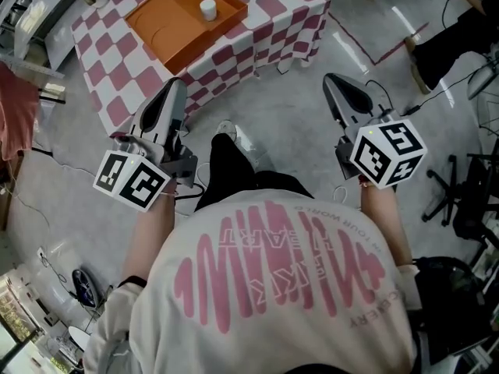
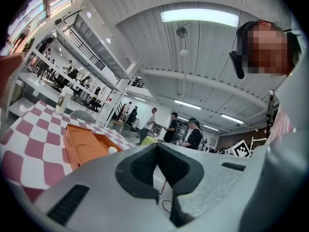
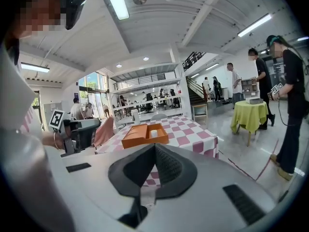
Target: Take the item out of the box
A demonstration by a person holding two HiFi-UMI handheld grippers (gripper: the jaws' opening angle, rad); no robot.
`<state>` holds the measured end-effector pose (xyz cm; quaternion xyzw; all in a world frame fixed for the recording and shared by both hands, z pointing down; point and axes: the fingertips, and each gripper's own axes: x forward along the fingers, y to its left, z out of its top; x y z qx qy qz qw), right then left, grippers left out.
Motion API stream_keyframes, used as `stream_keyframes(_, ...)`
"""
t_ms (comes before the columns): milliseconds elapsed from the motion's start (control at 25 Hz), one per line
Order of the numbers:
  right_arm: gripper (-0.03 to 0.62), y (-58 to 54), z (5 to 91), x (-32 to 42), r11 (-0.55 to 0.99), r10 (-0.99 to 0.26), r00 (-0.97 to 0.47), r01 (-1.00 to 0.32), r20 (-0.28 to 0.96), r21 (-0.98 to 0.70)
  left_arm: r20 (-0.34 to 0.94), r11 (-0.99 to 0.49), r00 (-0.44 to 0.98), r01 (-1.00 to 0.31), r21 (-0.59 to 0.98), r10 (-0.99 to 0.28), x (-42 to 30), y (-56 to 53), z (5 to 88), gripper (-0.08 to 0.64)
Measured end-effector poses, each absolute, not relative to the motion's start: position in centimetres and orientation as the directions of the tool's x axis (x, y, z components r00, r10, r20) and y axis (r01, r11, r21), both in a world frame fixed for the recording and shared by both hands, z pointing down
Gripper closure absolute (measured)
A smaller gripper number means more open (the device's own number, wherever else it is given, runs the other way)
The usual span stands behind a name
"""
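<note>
An orange box [image 1: 187, 18] lies open on a table with a red-and-white checked cloth [image 1: 117, 84] at the top of the head view. A small white cylinder [image 1: 207, 8] stands in its right compartment. Both grippers are held over the floor, well short of the table. My left gripper [image 1: 176, 86] has its jaws shut with nothing between them, and the box [image 2: 87, 146] and the white cylinder [image 2: 112, 150] show beyond it. My right gripper [image 1: 331, 80] is also shut and empty, with the box [image 3: 144, 135] and the cylinder [image 3: 154, 133] far ahead of it.
Grey floor separates me from the table. An office chair [image 1: 468, 201] and cables stand at the right. A round table with a green cloth [image 3: 248, 111] and a standing person [image 3: 292, 81] are off to the right. A red cloth [image 1: 15, 107] hangs at the left.
</note>
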<state>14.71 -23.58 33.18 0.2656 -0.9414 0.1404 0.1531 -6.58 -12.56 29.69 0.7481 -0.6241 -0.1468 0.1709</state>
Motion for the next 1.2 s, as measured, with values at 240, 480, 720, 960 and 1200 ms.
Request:
stream_keyframes(240, 0.588, -28.2, 34.5, 9.2, 0.821, -0.434, -0.817, -0.532, 0.380, -0.206, 0.003, -0.165, 0.186, -0.878, 0.450, -0.983, -11.2, -17.5, 30.6, 0.554)
stream_keyframes(480, 0.589, -32.8, 35.3, 2.9, 0.827, -0.406, -0.840, -0.505, 0.360, -0.248, -0.012, -0.219, 0.238, -0.871, 0.441, -0.971, -15.4, -21.8, 30.6, 0.554)
stream_keyframes(720, 0.588, -35.1, 36.9, -2.3, 0.855, -0.342, -0.862, -0.451, 0.374, -0.257, 0.011, -0.177, 0.205, -0.869, 0.462, -0.979, -18.7, -23.2, 32.4, 0.554)
stream_keyframes(960, 0.588, -36.5, 38.3, -6.5, 0.874, -0.294, -0.875, -0.409, 0.386, -0.262, 0.035, -0.120, 0.157, -0.863, 0.490, -0.987, -21.6, -23.1, 34.5, 0.554)
stream_keyframes(1200, 0.589, -37.9, 39.8, -9.9, 0.893, -0.256, -0.870, -0.380, 0.421, -0.243, 0.048, -0.089, 0.130, -0.859, 0.505, -0.990, -23.8, -23.4, 35.7, 0.554)
